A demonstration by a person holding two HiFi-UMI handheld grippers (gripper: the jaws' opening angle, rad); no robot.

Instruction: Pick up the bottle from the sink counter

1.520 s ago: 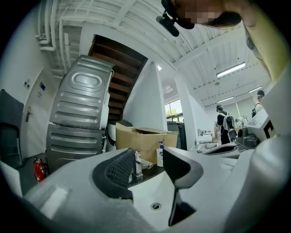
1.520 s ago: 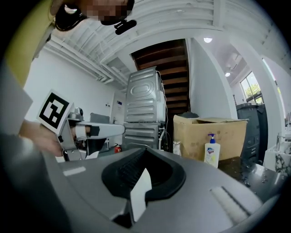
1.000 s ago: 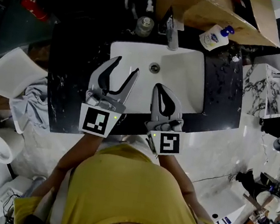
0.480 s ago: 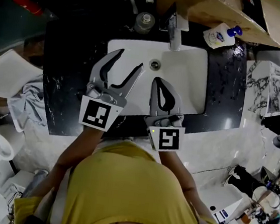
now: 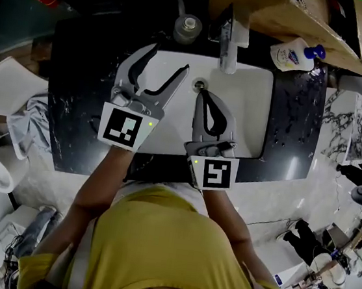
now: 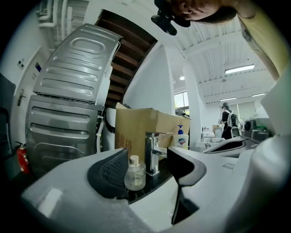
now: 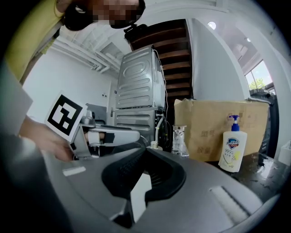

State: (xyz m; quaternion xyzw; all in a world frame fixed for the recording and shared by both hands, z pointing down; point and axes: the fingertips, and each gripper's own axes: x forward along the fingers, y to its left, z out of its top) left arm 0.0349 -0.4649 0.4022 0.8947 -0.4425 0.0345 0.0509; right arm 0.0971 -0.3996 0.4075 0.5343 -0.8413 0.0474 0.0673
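A small clear glass bottle (image 5: 187,29) with a round cap stands on the black counter (image 5: 82,96) behind the sink, left of the faucet (image 5: 229,45). My left gripper (image 5: 170,58) hovers over the basin's left rear corner, just short of that bottle, with its jaws opening and nothing between them. In the left gripper view the glass bottle (image 6: 135,174) shows beyond the left gripper (image 6: 150,157), near the left jaw's pad. A white pump soap bottle (image 5: 297,55) lies at the back right. My right gripper (image 5: 202,94) is shut and empty over the basin, near the drain.
A cardboard box (image 5: 282,15) overhangs the counter's back right, behind the faucet (image 6: 152,152) and the soap bottle (image 7: 233,148). The white basin (image 5: 251,110) fills the middle. A grey washing machine (image 6: 72,104) stands behind the counter. A cloth (image 5: 29,125) hangs at the left.
Both grippers have moved forward over the basin toward the faucet. The left jaws have spread wider. The right jaws have stayed shut.
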